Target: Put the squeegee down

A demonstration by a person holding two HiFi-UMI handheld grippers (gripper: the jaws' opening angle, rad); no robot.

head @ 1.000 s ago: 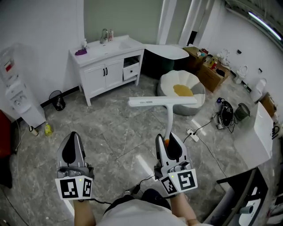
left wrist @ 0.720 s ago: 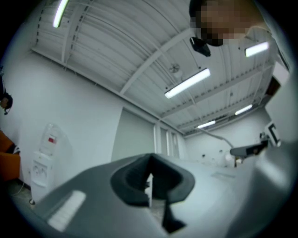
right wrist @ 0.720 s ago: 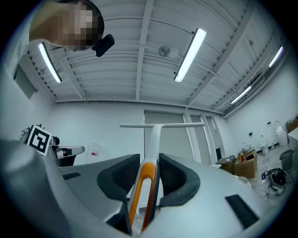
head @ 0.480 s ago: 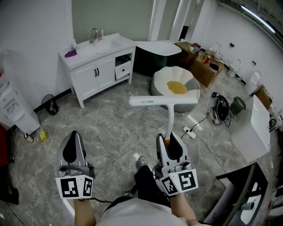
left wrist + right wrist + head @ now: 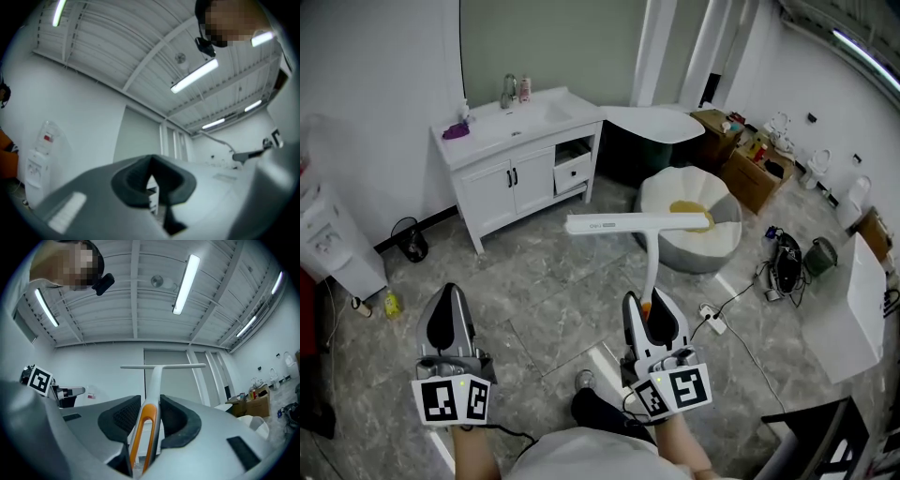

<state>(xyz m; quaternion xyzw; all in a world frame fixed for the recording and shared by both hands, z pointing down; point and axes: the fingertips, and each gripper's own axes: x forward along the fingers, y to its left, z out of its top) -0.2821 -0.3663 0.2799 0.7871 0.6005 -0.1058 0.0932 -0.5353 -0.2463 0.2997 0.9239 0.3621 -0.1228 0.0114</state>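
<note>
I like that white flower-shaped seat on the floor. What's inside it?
A yellow cushion lies inside the white seat. The squeegee blade crosses in front and covers part of it, so that part cannot be seen.

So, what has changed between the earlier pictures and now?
Only the person's viewpoint moved: in the head view the white vanity and the flower-shaped seat sit slightly lower. Nothing was taken or released. The right gripper stays shut on the upright squeegee; the left gripper stays shut, empty.
</note>
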